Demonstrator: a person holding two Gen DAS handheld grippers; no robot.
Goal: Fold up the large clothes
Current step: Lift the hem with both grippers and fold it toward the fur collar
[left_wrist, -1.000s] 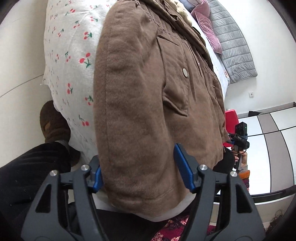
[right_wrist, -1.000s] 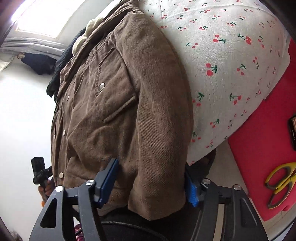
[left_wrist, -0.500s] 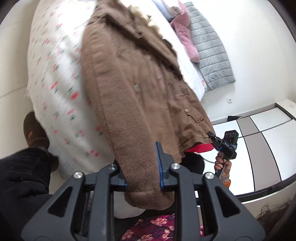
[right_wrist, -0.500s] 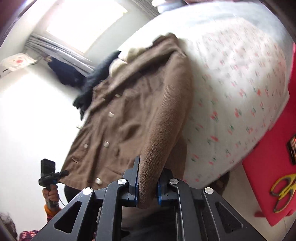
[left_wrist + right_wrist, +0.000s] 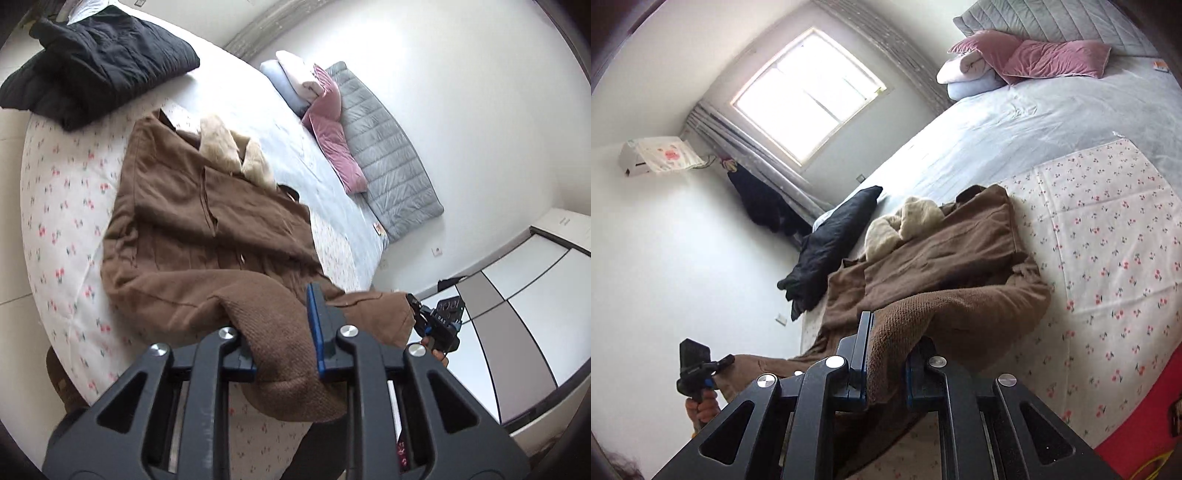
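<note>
A brown corduroy jacket with a cream fleece collar lies on the cherry-print sheet of the bed. My left gripper is shut on its lower hem, which is lifted toward the collar. My right gripper is shut on the other end of the hem of the jacket, also lifted. The right gripper shows in the left wrist view; the left gripper shows in the right wrist view.
A black padded coat lies at the far end of the bed. Pink pillows, folded light clothes and a grey quilted pad lie along the wall. A red mat lies beside the bed. A window is behind.
Both grippers shut on the jacket's hem and have lifted it up and forward over the jacket's body toward the collar; the views now look across the bed.
</note>
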